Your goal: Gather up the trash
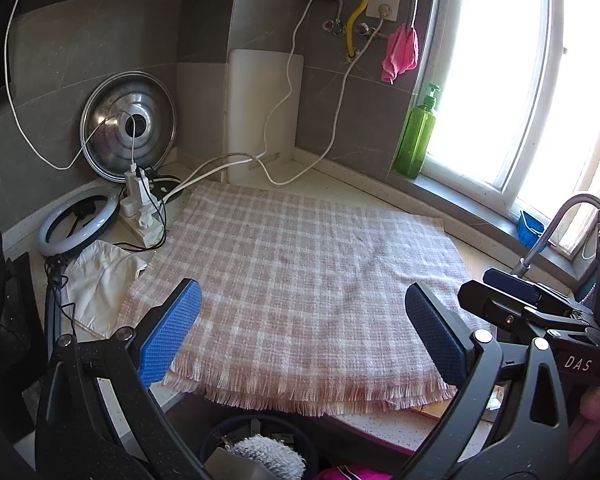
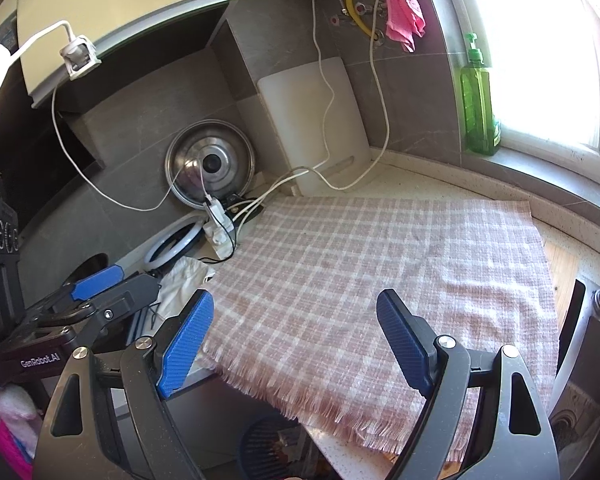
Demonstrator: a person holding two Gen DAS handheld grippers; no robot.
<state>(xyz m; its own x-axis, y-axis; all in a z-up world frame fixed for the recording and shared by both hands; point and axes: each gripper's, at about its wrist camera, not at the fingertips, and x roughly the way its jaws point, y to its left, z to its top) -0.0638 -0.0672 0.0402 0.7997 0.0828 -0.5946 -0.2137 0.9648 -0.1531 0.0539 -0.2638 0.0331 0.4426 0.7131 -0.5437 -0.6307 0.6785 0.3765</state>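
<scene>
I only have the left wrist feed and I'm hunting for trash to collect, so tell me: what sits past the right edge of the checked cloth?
Observer: A bare wooden surface shows beside the checked cloth, with no trash on it.
Operator: Is the right gripper holding anything?
Observer: No. The right gripper is open, only cloth beneath.
Operator: Anything above the pot lid?
Observer: A white adapter hangs on a cable against the cabinet, above the pot lid.
</scene>
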